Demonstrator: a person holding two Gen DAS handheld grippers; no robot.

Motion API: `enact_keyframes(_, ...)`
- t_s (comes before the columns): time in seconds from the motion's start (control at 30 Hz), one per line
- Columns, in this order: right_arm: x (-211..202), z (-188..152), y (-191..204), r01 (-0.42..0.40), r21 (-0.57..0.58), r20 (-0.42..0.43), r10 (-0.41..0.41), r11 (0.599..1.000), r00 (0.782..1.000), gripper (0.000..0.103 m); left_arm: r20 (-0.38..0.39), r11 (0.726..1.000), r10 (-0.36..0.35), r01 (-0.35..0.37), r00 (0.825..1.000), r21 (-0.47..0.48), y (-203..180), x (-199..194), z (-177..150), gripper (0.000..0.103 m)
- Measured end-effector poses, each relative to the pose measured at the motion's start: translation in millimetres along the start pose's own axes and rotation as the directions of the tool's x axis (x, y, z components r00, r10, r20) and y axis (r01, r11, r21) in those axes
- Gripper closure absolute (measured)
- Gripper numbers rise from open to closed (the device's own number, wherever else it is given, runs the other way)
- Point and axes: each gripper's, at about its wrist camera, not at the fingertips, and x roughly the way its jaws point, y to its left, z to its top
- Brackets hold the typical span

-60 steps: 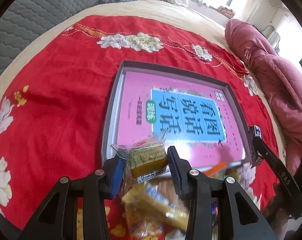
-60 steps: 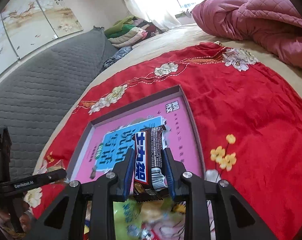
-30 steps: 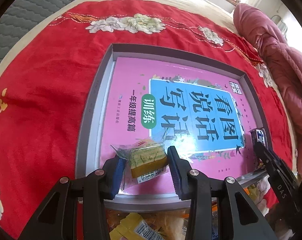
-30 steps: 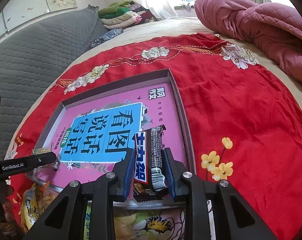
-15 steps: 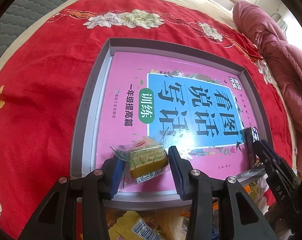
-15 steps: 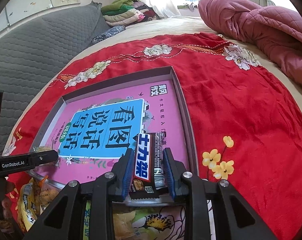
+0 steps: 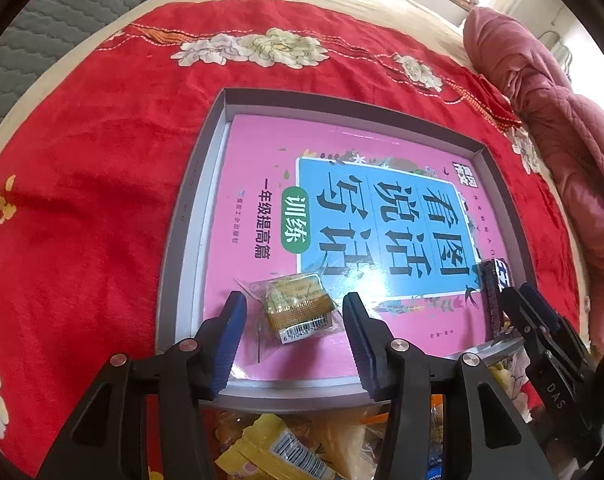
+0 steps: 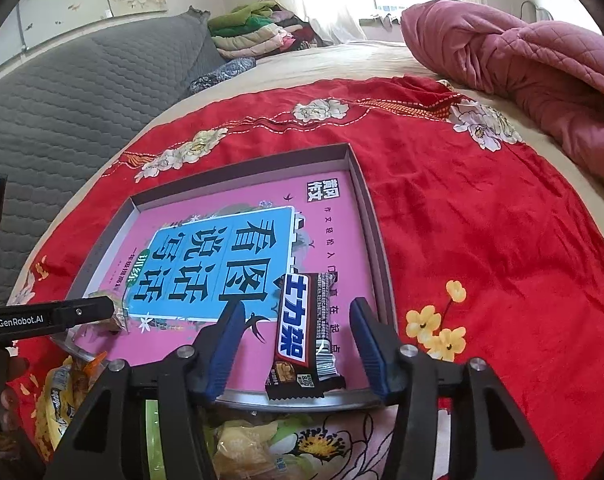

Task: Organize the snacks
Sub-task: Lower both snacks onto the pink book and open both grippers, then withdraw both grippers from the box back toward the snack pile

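Loose snack packets [image 7: 286,452] below the near edge of the shallow grey cardboard tray [image 7: 182,216] are cut off by the frame and partly hidden behind black gripper arms. The left gripper [image 7: 294,332] is seen spread, with the clear-wrapped green-and-brown cake [image 7: 298,308] lying free between its blue pads on the pink book cover [image 7: 254,152]. The chocolate bar's front is shown only in the right wrist view: the right gripper [image 8: 298,340] is spread around the dark chocolate bar with blue-and-white label [image 8: 302,332], which lies in the tray's near right corner.

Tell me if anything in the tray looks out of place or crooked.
The chocolate bar lies tilted, its lower end overhanging the tray's near rim. The wrapped cake sits skewed near the opposite corner. A pink book fills the tray floor, odd for snacks.
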Motion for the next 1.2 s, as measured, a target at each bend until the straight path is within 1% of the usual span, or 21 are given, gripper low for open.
enact_keyframes(0.1,-1,0,1,0.005,-0.007,0.006,-0.005,1.0,1.0,0.049,0.009,1.0,-0.004,0.004,1.0,0.0,0,-5,-1,0.049)
enact_keyframes(0.13,-2,0,1,0.007,-0.009,0.01,-0.007,1.0,1.0,0.048,0.012,1.0,-0.006,0.006,1.0,0.0,1,-7,-1,0.046)
enact_keyframes(0.17,-3,0,1,0.006,-0.012,0.015,-0.006,1.0,1.0,0.043,0.014,1.0,-0.01,0.01,1.0,-0.001,1,-8,-1,0.045)
enact_keyframes(0.23,-7,0,2,0.024,-0.017,0.033,-0.023,1.0,0.999,0.033,0.019,1.0,-0.019,0.019,1.0,-0.007,3,-12,-2,0.044)
enact_keyframes(0.4,-18,1,0,0.016,-0.017,0.071,-0.015,1.0,0.997,0.03,0.035,0.999,-0.028,0.029,0.999,-0.019,8,-21,-1,0.043)
enact_keyframes(0.47,-21,2,-1,0.013,-0.013,0.085,-0.012,1.0,0.996,0.025,0.038,0.999,-0.033,0.034,0.999,-0.027,10,-26,-2,0.043)
enact_keyframes(0.6,-28,3,-2,0.014,-0.013,0.109,-0.013,1.0,0.994,0.02,0.053,0.999,-0.04,0.042,0.998,-0.029,15,-37,-3,0.043)
enact_keyframes(0.67,-31,3,0,0.011,-0.023,0.118,-0.009,1.0,0.993,0.014,0.056,0.998,-0.045,0.047,0.997,-0.03,16,-42,-4,0.043)
enact_keyframes(0.77,-37,2,4,0.029,-0.049,0.132,-0.023,0.998,0.991,0.011,0.055,0.999,-0.045,0.047,0.997,-0.029,19,-49,-8,0.043)
enact_keyframes(0.87,-42,0,5,0.025,-0.048,0.139,-0.018,0.999,0.99,0.007,0.048,0.998,-0.049,0.051,0.998,-0.029,22,-53,-13,0.043)
enact_keyframes(0.97,-47,0,3,0.001,-0.034,0.144,0.004,0.999,0.99,0.003,0.038,0.998,-0.051,0.052,0.998,-0.021,24,-56,-19,0.043)
enact_keyframes(1.1,-53,0,2,-0.052,-0.013,0.131,0.054,0.999,0.99,0.002,0.03,0.998,-0.055,0.055,0.998,-0.02,25,-59,-25,0.043)
enact_keyframes(1.2,-62,-3,3,-0.125,-0.012,0.151,0.125,0.992,0.981,0.002,0.023,0.998,-0.065,0.065,0.998,-0.014,25,-61,-29,0.043)
